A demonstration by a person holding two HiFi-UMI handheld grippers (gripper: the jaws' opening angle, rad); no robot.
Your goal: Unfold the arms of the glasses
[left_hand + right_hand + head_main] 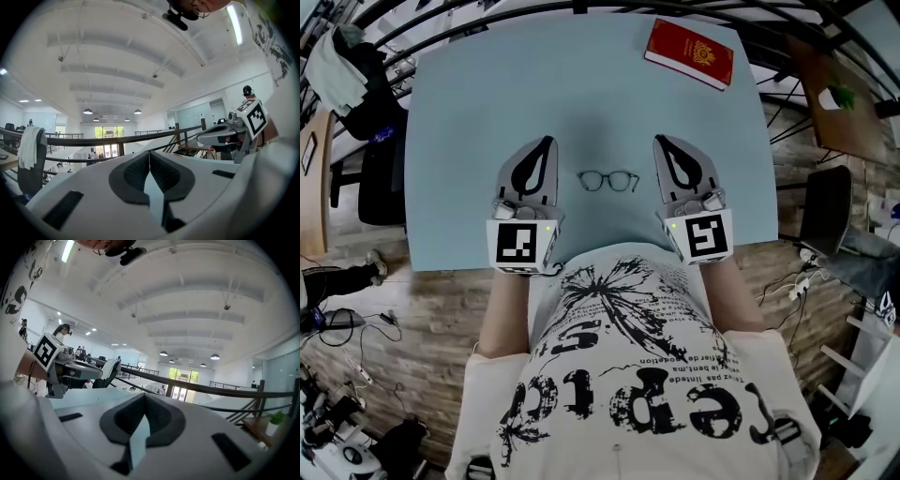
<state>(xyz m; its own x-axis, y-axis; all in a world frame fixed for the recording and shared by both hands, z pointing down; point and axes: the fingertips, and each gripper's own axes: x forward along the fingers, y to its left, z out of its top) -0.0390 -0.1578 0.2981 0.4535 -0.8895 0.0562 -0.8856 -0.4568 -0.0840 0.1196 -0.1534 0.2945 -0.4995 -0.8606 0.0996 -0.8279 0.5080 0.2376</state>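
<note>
The glasses [607, 181] lie on the pale blue table [478, 103], between the two grippers and touching neither. The left gripper [547, 142] and the right gripper [660, 141] rest on the near part of the table, both clenched with nothing between their jaws. A red book [689, 52] lies at the far right corner, well apart from the glasses.

Open-plan office or lab hall: black railing [117, 139], pendant lamps [87, 111], glazed partitions [192, 115], floor cables [792, 279]
</note>
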